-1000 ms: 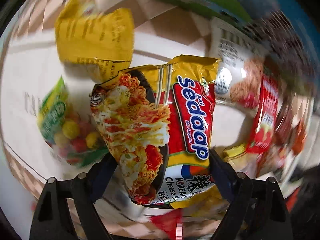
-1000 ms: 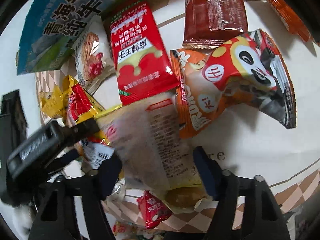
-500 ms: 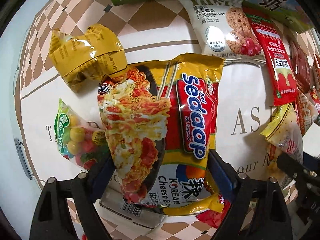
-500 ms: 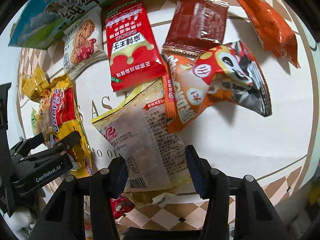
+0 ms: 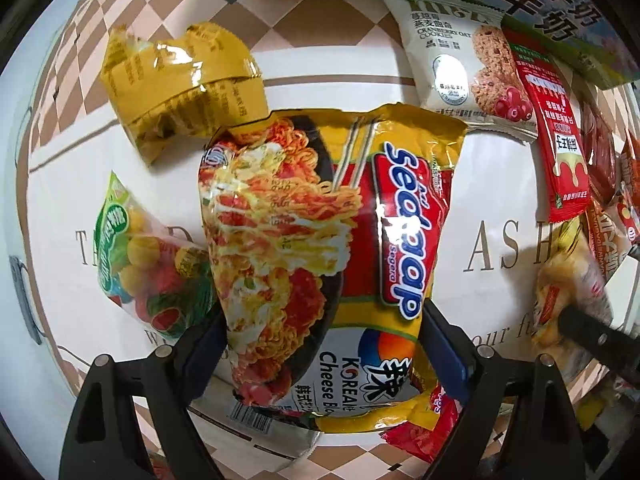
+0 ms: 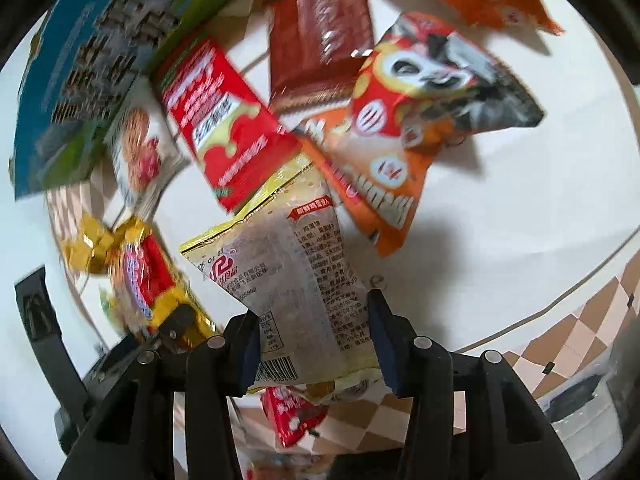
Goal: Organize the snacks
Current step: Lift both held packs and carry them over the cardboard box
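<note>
White tablecloth (image 5: 492,184) with checkered borders fills the left wrist view; the left gripper (image 5: 320,344) pinches the noodle packet (image 5: 320,248) at centre frame, jaws spread wide around it. In the right wrist view, blurred, the right gripper (image 6: 316,340) clasps a pale yellow packet (image 6: 296,280) at lower centre. Both look mid-carry; next, I'd guess, each needs a tidy spot.

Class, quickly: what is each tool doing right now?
Left tool: closed on the noodle packet.
Right tool: closed on the pale snack packet.
</note>
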Demonstrator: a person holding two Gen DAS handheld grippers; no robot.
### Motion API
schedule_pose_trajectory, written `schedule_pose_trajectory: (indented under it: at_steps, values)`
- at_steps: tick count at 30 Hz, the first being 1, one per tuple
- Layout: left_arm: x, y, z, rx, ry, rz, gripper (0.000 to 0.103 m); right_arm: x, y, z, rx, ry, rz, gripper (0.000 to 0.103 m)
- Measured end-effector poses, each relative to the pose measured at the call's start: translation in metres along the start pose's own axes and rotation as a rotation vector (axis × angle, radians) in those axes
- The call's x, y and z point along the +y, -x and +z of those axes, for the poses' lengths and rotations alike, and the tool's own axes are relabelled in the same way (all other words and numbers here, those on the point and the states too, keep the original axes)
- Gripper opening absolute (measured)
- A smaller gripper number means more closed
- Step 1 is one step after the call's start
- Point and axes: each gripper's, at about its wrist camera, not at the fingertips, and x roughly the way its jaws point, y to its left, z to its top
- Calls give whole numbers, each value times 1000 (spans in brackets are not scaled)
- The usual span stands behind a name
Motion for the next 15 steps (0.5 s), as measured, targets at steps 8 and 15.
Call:
schedule_pose_trajectory:
  at_steps: [8, 15]
  values:
    - [2, -4, 0, -16, 15, -27, 89, 32, 4, -7, -38, 164, -123, 56]
    - [-6, 1, -3, -50, 18, -11, 85, 57, -23, -3, -26, 236, -206, 56]
